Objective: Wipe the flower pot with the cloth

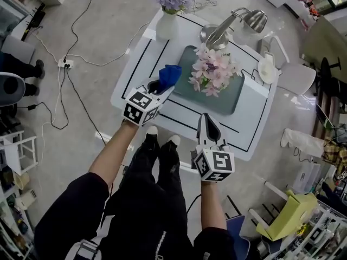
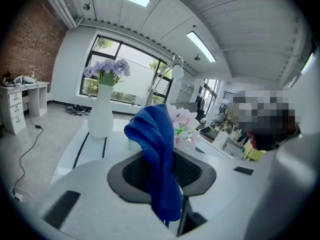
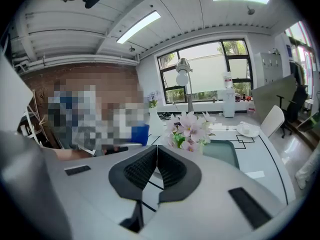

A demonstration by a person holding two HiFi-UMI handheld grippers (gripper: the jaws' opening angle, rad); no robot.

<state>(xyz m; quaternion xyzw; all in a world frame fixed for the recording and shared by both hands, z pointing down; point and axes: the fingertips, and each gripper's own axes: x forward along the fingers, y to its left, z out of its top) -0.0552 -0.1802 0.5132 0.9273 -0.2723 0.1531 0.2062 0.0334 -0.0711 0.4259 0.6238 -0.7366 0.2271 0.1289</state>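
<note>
At left gripper [image 1: 161, 86]: jaws pinch my cloth [image 1: 169, 75].
Right gripper [image 1: 208, 119]: jaws together, empty.
Flower pot [image 2: 132, 144]: I'd wipe gently.

No words, numbers or brands to read anywhere. Only black-and-white square code patterns on the cube of the left gripper [image 1: 161, 85] and on the cube of the right gripper [image 1: 207, 119], with no letters or digits in them. On the white table [image 1: 246, 129], just black outlines, not writing.
</note>
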